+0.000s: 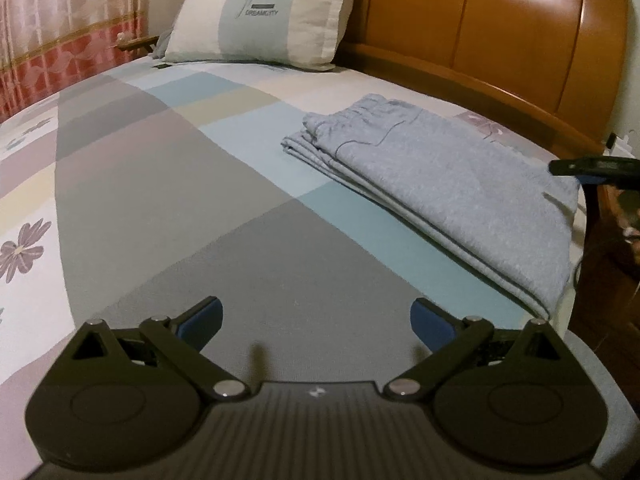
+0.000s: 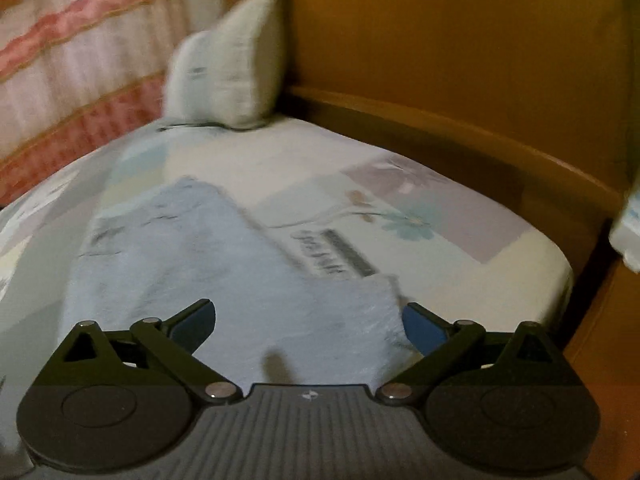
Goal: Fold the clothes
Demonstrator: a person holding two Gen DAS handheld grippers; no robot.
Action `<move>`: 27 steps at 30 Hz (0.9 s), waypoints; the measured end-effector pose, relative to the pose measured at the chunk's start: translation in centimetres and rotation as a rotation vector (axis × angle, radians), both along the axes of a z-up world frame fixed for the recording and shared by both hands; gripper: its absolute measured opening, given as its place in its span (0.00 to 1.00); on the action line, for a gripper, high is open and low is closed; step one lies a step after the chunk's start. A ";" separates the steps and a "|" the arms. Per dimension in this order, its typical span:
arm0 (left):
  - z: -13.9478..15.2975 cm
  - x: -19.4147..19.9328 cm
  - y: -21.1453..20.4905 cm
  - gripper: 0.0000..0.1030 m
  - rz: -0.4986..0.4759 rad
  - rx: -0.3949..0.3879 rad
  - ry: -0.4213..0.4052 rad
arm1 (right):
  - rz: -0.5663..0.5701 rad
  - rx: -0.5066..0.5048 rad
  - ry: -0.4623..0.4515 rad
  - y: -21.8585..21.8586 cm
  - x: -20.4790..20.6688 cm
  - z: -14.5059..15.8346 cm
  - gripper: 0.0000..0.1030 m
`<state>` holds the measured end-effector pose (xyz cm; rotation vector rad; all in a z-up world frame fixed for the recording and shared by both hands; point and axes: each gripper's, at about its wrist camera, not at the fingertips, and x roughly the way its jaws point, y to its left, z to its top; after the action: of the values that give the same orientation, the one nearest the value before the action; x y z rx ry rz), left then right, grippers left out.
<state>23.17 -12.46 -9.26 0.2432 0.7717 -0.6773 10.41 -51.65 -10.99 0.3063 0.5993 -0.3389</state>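
Light blue-grey sweatpants (image 1: 436, 184) are folded into a neat flat stack on the bed, elastic waistband end pointing toward 11 o'clock.

Your left wrist camera looks low across the bed (image 1: 168, 184) toward the headboard (image 1: 500, 20). Your right sits closer, blurred; both share the folded garment (image 1: 440, 184) and pillow (image 1: 264, 12).

folded trousers (image 1: 448, 184): soft matt grey-blue knit cloth | bed sheet (image 1: 168, 184): smooth matt printed cotton | headboard (image 1: 500, 20): glossy varnished wood | pillow (image 1: 260, 12): matt woven cloth | left tongs (image 1: 316, 320): matt black plastic, blue pads, metal rivets
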 end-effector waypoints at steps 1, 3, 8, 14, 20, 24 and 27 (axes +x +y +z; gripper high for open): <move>0.0 -0.1 -0.1 0.97 0.002 0.001 0.002 | 0.043 -0.017 0.001 1.1 0.1 0.2 0.99; 0.0 -0.6 -0.2 0.97 0.000 -0.002 0.006 | 0.157 -0.081 0.021 4.0 0.1 0.1 0.99; 0.3 -2.2 -0.3 0.97 -0.003 0.004 -0.005 | 0.257 -0.217 0.166 7.8 0.2 -2.4 0.98; 0.7 -3.7 -0.5 0.97 -0.004 0.043 -0.056 | 0.243 -0.230 0.088 9.7 -2.3 -0.5 0.99; 1.7 -4.9 0.0 0.97 0.023 0.003 -0.075 | 0.286 -0.222 0.188 11.2 0.0 -2.7 0.99; 2.0 -5.0 1.1 0.97 0.052 -0.036 -0.060 | 0.267 -0.183 0.107 11.7 -0.7 -0.8 1.00; 2.1 -4.9 1.6 0.97 0.083 -0.049 -0.056 | 0.251 -0.132 0.124 12.1 0.1 -1.1 1.00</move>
<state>18.24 -10.86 -7.16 0.1835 0.7067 -0.6077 10.54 -39.52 -12.12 0.0819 0.7252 -0.1545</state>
